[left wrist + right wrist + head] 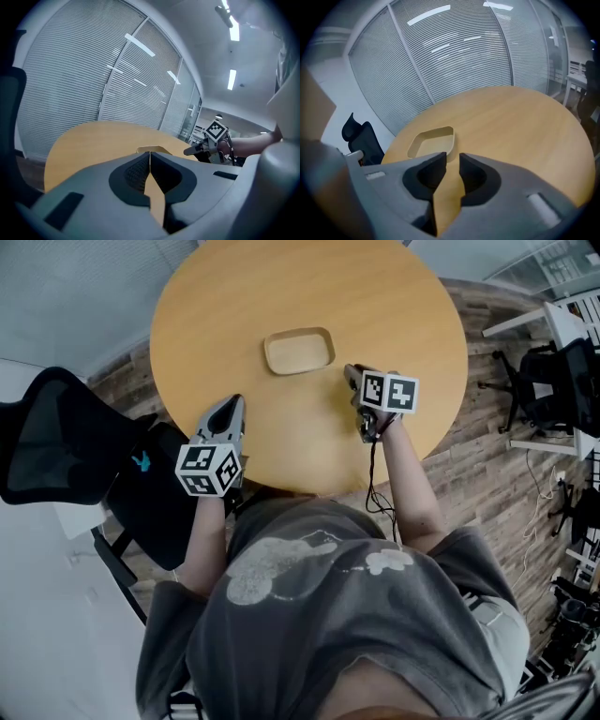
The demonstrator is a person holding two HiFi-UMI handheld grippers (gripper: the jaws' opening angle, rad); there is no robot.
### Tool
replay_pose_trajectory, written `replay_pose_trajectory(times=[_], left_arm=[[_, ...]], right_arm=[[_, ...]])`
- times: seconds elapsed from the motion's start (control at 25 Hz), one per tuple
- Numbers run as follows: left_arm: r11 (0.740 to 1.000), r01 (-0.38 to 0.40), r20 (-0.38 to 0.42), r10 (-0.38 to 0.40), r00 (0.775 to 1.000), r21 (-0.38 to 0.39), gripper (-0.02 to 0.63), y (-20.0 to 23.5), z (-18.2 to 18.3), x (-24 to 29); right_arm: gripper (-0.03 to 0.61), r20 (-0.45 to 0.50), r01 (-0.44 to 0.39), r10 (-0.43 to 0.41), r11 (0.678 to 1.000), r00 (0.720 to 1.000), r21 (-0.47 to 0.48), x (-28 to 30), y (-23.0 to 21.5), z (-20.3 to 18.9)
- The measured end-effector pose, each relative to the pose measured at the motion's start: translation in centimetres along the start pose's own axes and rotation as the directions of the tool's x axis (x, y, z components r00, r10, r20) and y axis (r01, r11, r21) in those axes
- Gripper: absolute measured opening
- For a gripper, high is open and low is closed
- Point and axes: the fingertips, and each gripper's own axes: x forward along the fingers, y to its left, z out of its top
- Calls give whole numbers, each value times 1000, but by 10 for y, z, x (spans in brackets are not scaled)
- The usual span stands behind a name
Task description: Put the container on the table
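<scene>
Your left gripper (228, 409) had its jaws pressed together on nothing, and your right gripper (352, 373) had its jaws a narrow gap apart, empty. The container (299, 351) sat on the round table (403, 324), near your right gripper and touched by neither.

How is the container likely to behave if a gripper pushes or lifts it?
The container looks shallow, wide and flat-bottomed, so a push would probably slide it, not tip or roll it. It is empty and thin-walled, so likely light. Its even rim suggests it is stiff, though the material is unclear.
</scene>
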Motion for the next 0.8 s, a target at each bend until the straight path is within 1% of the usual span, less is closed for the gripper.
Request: replay_pose_trajectory(times=[0.28,0.6,0.8], left_arm=[[1000,-8,14,8,1000,3,-1,-40,-10,-26],[999,-9,33,8,999,36,0,-89,-20,-53],[998,-5,36,3,999,55,0,-124,-32,-71]], right_arm=[[86,31,-22,22,1000,999,1,-43,-4,-22],[86,60,-41,41,999,997,-2,-95,-13,-52],[86,78,-60,59,998,995,1,-128,-17,-77]])
